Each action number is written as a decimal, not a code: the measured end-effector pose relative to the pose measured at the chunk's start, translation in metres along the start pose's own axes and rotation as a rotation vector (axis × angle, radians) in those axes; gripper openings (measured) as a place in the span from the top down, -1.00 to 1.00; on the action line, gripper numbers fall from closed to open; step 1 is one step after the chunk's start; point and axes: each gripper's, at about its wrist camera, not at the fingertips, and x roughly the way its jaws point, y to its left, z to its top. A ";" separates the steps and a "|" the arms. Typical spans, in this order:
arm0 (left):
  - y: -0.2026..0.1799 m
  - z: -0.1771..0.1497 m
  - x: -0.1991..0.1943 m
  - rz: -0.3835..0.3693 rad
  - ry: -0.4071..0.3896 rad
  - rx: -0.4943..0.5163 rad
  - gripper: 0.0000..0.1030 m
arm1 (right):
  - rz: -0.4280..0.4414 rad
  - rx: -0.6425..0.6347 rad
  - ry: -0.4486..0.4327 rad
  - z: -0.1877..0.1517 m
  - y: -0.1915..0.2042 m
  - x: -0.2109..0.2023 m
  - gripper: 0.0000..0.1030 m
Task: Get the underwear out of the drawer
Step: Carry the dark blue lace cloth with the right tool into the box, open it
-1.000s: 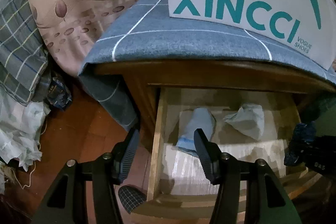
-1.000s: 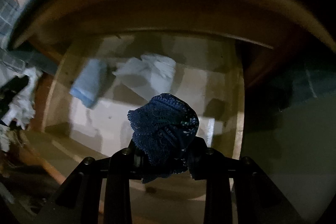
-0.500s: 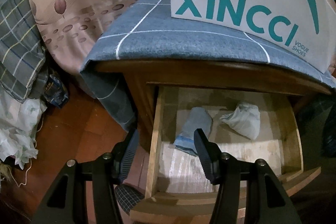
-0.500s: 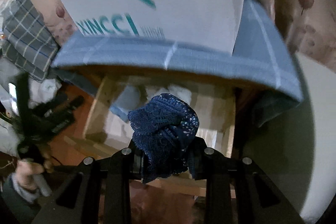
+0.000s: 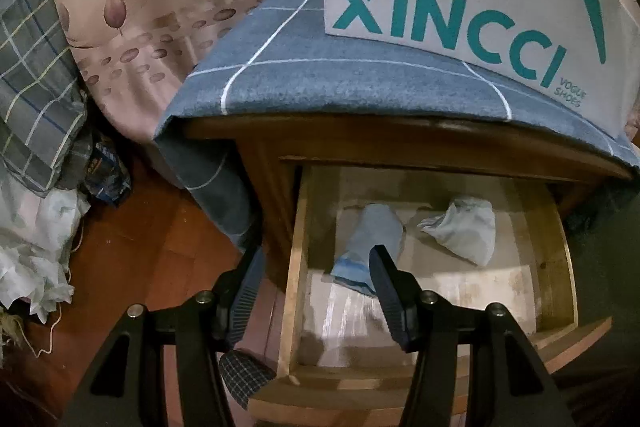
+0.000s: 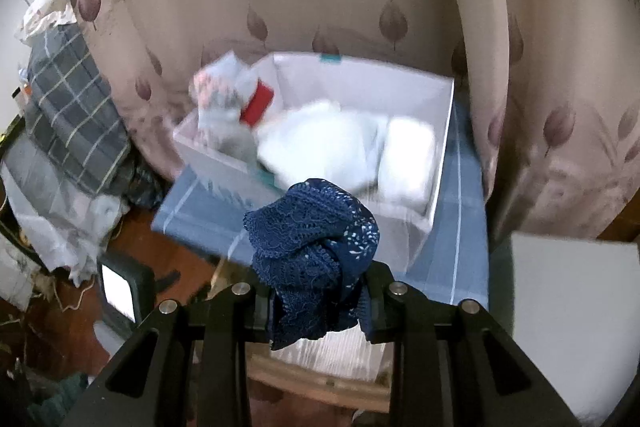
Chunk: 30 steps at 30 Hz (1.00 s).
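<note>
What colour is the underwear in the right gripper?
Dark navy blue lace underwear, seen best in the right wrist view.

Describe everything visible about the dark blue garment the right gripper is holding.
The dark blue lace underwear is bunched into a crumpled wad. One side is openwork lace with a scalloped edge; the other is smoother fabric with small white flecks. The right gripper has its jaws clamped on its lower part, the rest bulging above them. It hangs clear of the drawer, in front of the white shoebox.
</note>
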 end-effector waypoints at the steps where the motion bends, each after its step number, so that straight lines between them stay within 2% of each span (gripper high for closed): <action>1: 0.000 0.001 0.000 -0.004 0.003 -0.002 -0.08 | -0.004 0.000 -0.001 0.007 0.000 0.003 0.46; 9: 0.008 0.001 0.000 -0.010 0.009 -0.034 -0.08 | -0.065 0.007 0.003 0.054 -0.002 0.038 0.46; 16: 0.011 0.001 0.001 -0.026 0.019 -0.054 -0.08 | -0.144 0.009 0.079 0.072 -0.020 0.090 0.46; 21: 0.013 0.002 0.002 -0.047 0.028 -0.077 -0.08 | -0.182 0.008 0.151 0.072 -0.031 0.127 0.44; 30: 0.015 0.002 0.006 -0.058 0.043 -0.093 -0.08 | -0.170 -0.002 0.162 0.065 -0.028 0.144 0.40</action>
